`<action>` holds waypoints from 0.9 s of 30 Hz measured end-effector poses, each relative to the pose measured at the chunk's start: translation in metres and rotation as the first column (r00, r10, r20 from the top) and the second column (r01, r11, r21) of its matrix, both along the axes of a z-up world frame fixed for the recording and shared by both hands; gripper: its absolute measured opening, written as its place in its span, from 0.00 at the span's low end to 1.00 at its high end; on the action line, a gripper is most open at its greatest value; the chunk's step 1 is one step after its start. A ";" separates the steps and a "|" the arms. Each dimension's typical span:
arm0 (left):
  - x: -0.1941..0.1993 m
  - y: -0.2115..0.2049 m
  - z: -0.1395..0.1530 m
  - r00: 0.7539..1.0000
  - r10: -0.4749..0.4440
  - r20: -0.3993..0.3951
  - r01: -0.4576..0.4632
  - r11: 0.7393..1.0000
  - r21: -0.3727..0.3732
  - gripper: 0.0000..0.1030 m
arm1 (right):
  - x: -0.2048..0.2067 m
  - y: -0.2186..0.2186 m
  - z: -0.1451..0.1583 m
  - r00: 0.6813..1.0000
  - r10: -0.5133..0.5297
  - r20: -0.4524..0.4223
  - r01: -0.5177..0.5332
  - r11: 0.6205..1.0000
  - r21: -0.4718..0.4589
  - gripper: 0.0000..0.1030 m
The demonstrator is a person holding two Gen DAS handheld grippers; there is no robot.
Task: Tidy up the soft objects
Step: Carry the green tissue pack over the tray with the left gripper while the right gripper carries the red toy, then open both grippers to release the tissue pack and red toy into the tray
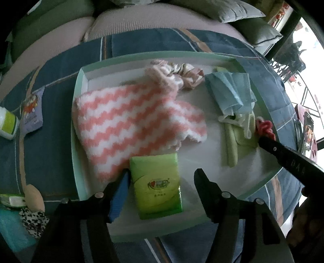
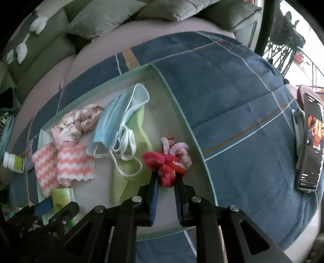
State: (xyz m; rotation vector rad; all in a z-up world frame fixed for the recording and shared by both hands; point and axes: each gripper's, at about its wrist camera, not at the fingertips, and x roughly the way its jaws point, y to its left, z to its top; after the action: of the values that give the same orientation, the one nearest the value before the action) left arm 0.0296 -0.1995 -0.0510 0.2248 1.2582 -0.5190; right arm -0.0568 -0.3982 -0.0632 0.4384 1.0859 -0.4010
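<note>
A shallow mint-rimmed tray [image 1: 81, 101] lies on a blue blanket. In it are a pink-and-white zigzag towel [image 1: 131, 121], a blue face mask [image 1: 230, 91], a light green cloth [image 1: 232, 141], a patterned scrunchie [image 1: 188, 74] and a green tissue pack [image 1: 156, 186]. My left gripper [image 1: 163, 172] is open astride the pack; the pack lies beside the blue pad, and the other finger stands apart. My right gripper [image 2: 166, 177] is shut on a red scrunchie [image 2: 162, 159], tangled with pink ones, near the tray's right rim [image 2: 182, 113].
A phone [image 2: 309, 145] rests on the blanket to the right of the tray. A white-and-green bottle [image 1: 7, 125] and a small purple pouch [image 1: 33, 113] lie to its left, and a leopard-print item [image 1: 34, 220] lies at the lower left. Cushions [image 2: 105, 18] line the back.
</note>
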 end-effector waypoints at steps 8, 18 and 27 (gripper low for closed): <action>-0.011 -0.007 0.020 0.998 -0.019 0.059 0.018 1.000 0.014 0.67 | -0.004 -0.006 0.018 0.999 -0.018 0.034 0.019 1.000 -0.019 0.32; -0.011 0.006 0.033 0.994 -0.029 0.109 0.027 0.999 0.017 0.85 | -0.004 -0.002 0.018 0.999 -0.012 0.032 0.013 1.000 -0.021 0.53; 0.002 0.024 0.041 0.988 0.032 0.149 -0.033 0.999 -0.002 0.88 | -0.001 0.006 0.020 0.999 0.015 0.038 -0.014 1.000 -0.025 0.64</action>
State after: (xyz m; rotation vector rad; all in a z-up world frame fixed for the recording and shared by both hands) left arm 0.0316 -0.1757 -0.0101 0.2389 1.1145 -0.4652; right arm -0.0575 -0.3927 -0.0436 0.4143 1.0459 -0.3913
